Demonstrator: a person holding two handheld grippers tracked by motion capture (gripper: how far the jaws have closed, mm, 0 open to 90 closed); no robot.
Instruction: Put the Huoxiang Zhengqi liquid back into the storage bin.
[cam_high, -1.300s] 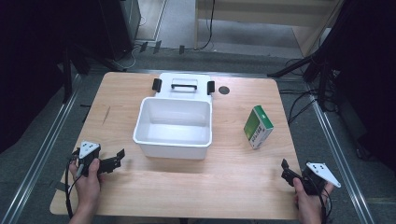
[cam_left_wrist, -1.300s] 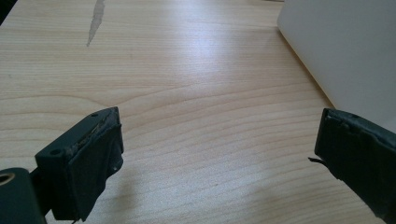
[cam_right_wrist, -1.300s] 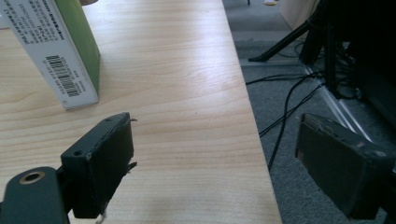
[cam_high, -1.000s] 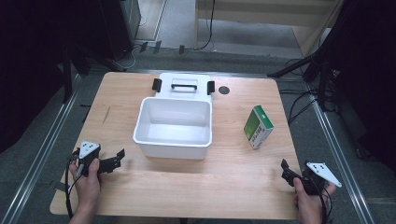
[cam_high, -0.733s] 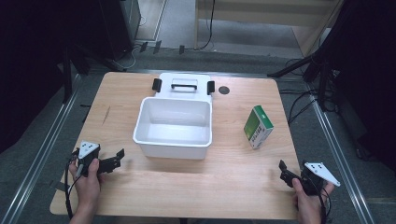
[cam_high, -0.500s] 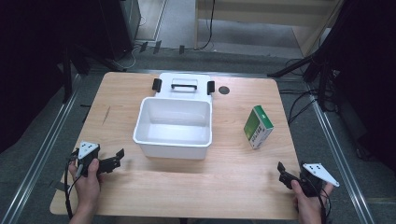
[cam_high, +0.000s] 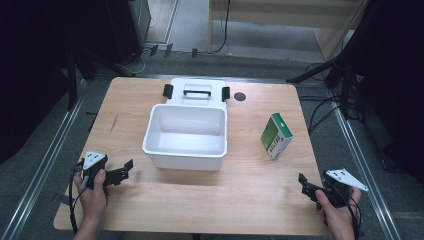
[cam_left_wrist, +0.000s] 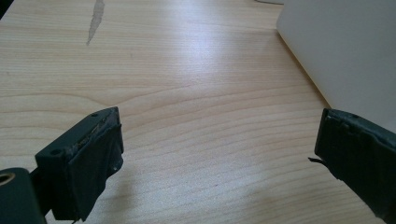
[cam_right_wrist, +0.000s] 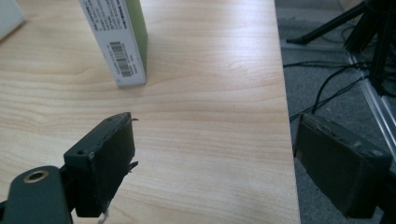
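High view: a wooden worktop (cam_high: 250, 200) carries an open white tub (cam_high: 186, 135) near its middle, with a white lid (cam_high: 196, 92) lying flat just behind it, touching or nearly touching the tub's far rim. The lid has a dark handle and two black clips. A green and white box (cam_high: 276, 135) stands upright to the right of the tub, well apart from it. A small dark round mark (cam_high: 240, 96) sits on the worktop beside the lid.

The left claw (cam_high: 126, 171) rests low at the near left corner, held in a hand (cam_high: 92, 192), its jaws spread wide with nothing between them; the left gripper view shows bare wood there and the tub's wall at the right. The right claw (cam_high: 306, 186) sits at the near right edge, also wide open and empty, pointing toward the box.
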